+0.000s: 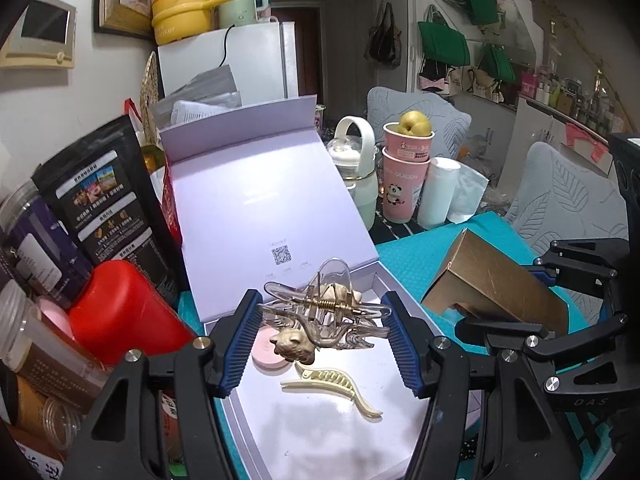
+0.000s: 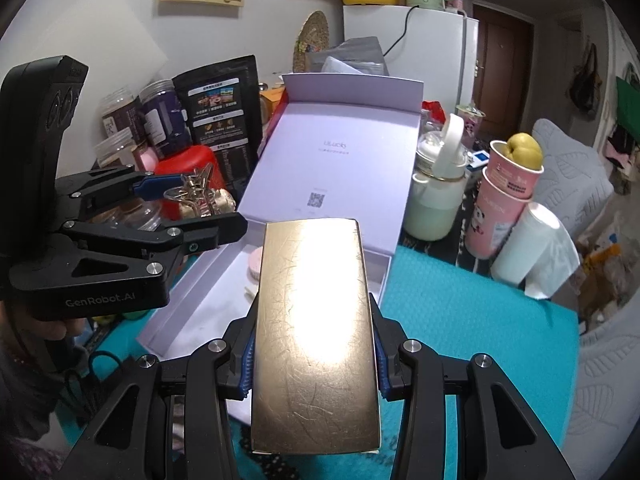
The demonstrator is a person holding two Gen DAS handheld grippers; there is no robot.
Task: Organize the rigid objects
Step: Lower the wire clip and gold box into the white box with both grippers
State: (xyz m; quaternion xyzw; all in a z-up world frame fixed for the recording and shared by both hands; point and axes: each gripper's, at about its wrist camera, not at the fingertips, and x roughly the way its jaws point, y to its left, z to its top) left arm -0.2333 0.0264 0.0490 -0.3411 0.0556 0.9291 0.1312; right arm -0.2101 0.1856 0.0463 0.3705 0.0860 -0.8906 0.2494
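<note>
We hold two things over the open white box [image 1: 352, 432], our landmark. The left gripper [image 1: 320, 340] is clenched on a clear hair clip [image 1: 324, 312] with a metal spring and small beige ornaments, its blue pads pressing the clip's two ends; the clip hangs above the box's tray. The right gripper [image 2: 312, 360] is clenched on a gold carton [image 2: 316, 332], pads against its long sides; the carton hangs over the box's near right corner, partly above the teal mat [image 2: 460, 320].

Inside the box already lie a cream hair clip [image 1: 336, 388] and a pink round case [image 1: 268, 350], the case toward the tray's left wall.

We judge the main risks like this. The clear clip is springy and slick, gripped only at its tips, so it may twist or pop out if we squeeze harder or tilt. Dropped from here, it could land on the cream clip or the case. The carton is wide; lowered carelessly it may catch the box's right wall or cover the small things. The two grippers are near each other, so a collision is possible.

Room is tight left of the box, where a red container [image 1: 124, 312], jars and a black pouch [image 1: 108, 208] crowd its wall. The raised lid [image 1: 256, 184] closes the far side. Right of the box, the mat is bare, and the tray's near half is free.
</note>
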